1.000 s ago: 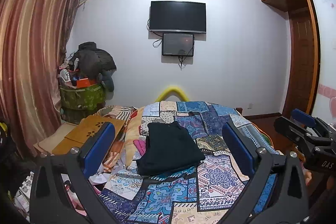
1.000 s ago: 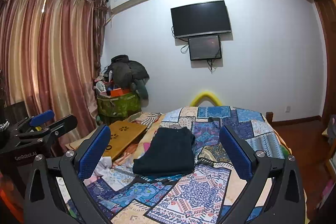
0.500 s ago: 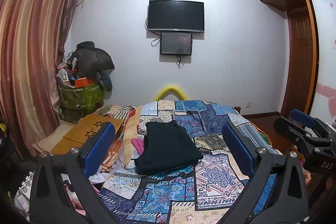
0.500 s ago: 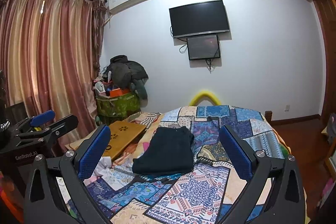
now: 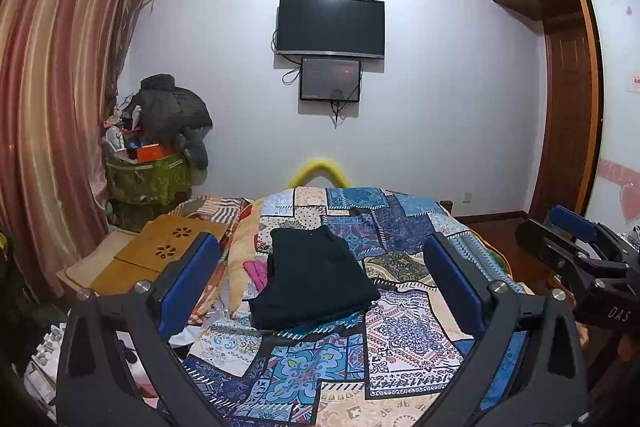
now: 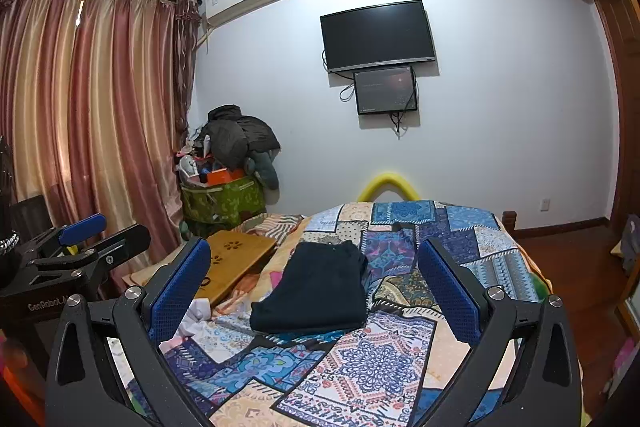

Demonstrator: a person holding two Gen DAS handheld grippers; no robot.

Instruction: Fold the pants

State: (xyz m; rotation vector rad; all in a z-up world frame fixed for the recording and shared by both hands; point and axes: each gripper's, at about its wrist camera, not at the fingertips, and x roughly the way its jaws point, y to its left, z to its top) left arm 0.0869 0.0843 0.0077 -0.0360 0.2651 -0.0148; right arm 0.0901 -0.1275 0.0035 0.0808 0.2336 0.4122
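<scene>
Your bed (image 5: pixel 404 343) runs off the bottom edge in both views; the small screen's (image 6: pixel 385 90) text is too small to read.

Across the bottom of the left wrist view we see our left gripper (image 5: pixel 320 275): a matte black frame with teardrop-shaped cutouts, two arms ending in long blue pads (image 5: pixel 188 283) with a fine grid texture, and silver round-headed screws at the joints. At the right edge of that frame our right gripper (image 5: pixel 576 251) shows from the side, black with a blue pad on top and white letters "DAS" on its body. In the right wrist view the right gripper (image 6: pixel 316 287) fills the bottom with the same black frame, blue pads and silver screws. At the left edge, the left gripper (image 6: pixel 80 243) bears white lettering "GenRobot".
</scene>
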